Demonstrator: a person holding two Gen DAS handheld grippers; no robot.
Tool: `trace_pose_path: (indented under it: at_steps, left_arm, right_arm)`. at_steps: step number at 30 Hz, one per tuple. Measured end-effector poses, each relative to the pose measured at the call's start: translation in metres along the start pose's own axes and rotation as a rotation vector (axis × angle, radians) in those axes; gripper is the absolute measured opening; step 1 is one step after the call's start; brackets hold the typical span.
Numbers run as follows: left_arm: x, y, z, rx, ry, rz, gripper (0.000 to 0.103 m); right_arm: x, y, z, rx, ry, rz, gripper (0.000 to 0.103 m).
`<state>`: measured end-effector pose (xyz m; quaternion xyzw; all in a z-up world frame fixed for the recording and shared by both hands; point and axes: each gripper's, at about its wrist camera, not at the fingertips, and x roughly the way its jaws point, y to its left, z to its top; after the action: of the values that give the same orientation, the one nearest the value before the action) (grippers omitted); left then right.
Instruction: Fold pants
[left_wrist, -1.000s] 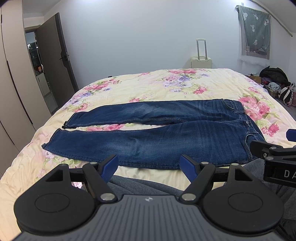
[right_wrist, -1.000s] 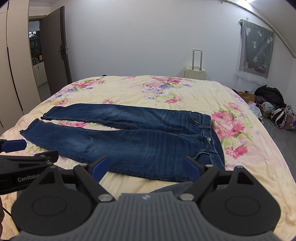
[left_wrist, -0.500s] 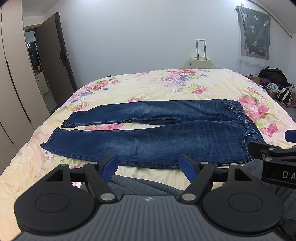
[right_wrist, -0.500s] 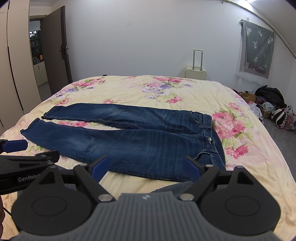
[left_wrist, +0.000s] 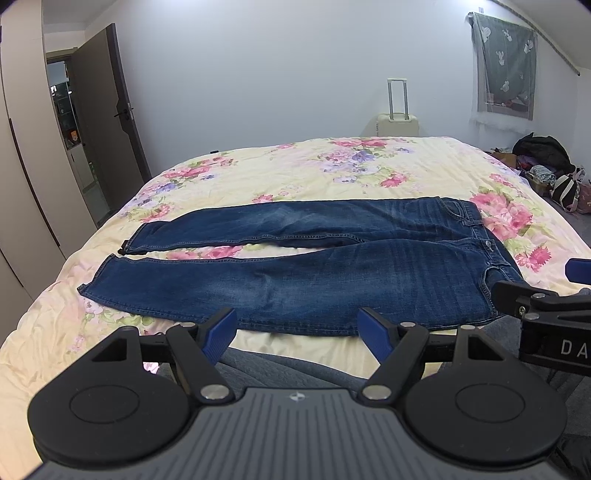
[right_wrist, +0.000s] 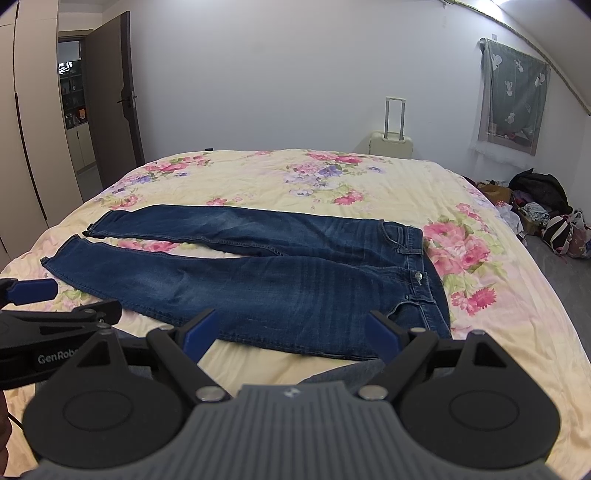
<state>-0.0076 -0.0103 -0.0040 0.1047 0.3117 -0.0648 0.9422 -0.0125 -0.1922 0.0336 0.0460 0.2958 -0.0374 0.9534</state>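
Floral bedding covers the bed (left_wrist: 295, 173), and the pants (right_wrist: 258, 273) lie flat across its near half, waistband to the right, legs running left and slightly parted. Denim like this looks heavy and limp; it should drag rather than slide, so waistband corner and hem seem the firmest holds. Left gripper (left_wrist: 297, 330) and right gripper (right_wrist: 288, 334) hover short of the cloth, jaws wide apart, empty.

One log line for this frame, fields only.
jeans: flat, unfolded on bed | left tool: open, empty | right tool: open, empty
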Motion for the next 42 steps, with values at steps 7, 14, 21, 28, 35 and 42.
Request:
trace_pose_path:
  at_steps: [7,14,21,28,35,42]
  left_arm:
    - [0.000,0.000,0.001,-0.002,0.002,-0.002,0.088]
    - [0.000,-0.001,0.000,-0.004,0.003,-0.008,0.088]
    - [0.007,0.012,0.002,-0.010,-0.005,-0.048,0.081]
    - [0.032,0.066,0.013,0.022,-0.044,-0.042,0.070]
    - [0.086,0.144,0.026,-0.005,-0.038,-0.050,0.059]
    - [0.154,0.202,0.018,0.210,0.009,0.039,0.060]
  right_arm:
    - [0.001,0.000,0.000,0.001,0.001,-0.001,0.082]
    - [0.000,-0.001,0.000,0.002,-0.002,-0.003,0.082]
    - [0.001,-0.003,0.000,0.001,0.003,0.006,0.082]
    - [0.020,-0.045,0.009,0.051,0.016,0.152,0.082]
    - [0.071,-0.098,0.029,0.082,0.057,0.121,0.075]
    - [0.149,-0.128,0.046,-0.032,0.240,0.034,0.057]
